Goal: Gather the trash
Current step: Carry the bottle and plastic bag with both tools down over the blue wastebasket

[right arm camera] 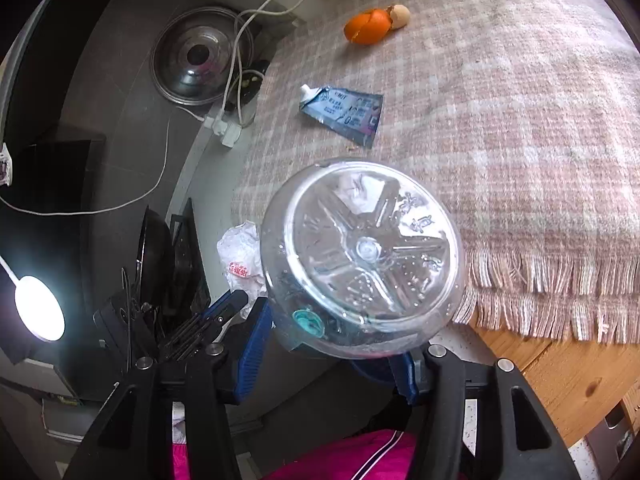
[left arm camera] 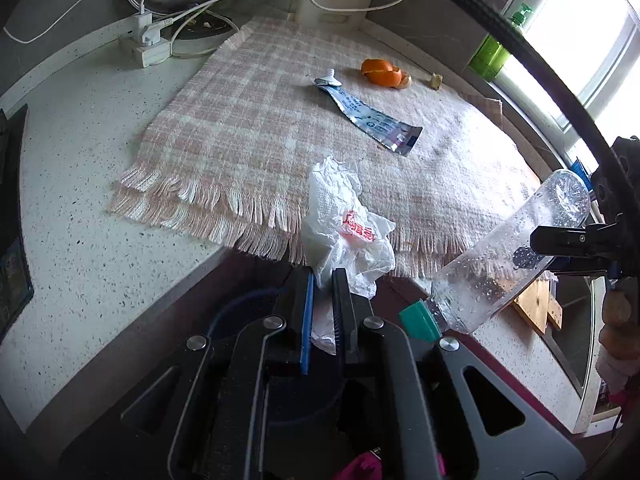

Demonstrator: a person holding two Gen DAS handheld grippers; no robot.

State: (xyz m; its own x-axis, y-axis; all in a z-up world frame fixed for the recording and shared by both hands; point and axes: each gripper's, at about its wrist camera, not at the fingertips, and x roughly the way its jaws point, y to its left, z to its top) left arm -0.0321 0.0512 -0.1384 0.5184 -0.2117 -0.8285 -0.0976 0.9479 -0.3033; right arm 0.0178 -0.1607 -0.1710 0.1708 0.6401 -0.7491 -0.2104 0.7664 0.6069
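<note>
- While my left gripper (left arm camera: pixel 322 280) is clamped shut on a crumpled white plastic bag (left arm camera: pixel 344 224) at the lower middle of the left wrist view, my right gripper (right arm camera: pixel 332 340) is closed around a clear plastic bottle (right arm camera: pixel 360 256).
- The bag has red print on it and bulges up above my fingers, over the fringed near edge of the pink checked cloth (left arm camera: pixel 260 120).
- In the left wrist view the bottle (left arm camera: pixel 512 248) slants across the lower right, its green cap (left arm camera: pixel 420 320) pointing down-left; the right gripper's black finger crosses its side.
- In the right wrist view I look straight at the bottle's base, filling the middle of the frame, with droplets inside.
- On the cloth, upper middle of the left view, lie a flattened blue tube (left arm camera: pixel 372 120) and, just beyond it, an orange peel (left arm camera: pixel 384 72).
- The cloth covers a speckled white desk (left arm camera: pixel 80 216).
- A power strip (left arm camera: pixel 146 46) with white cables sits at the upper left.
</note>
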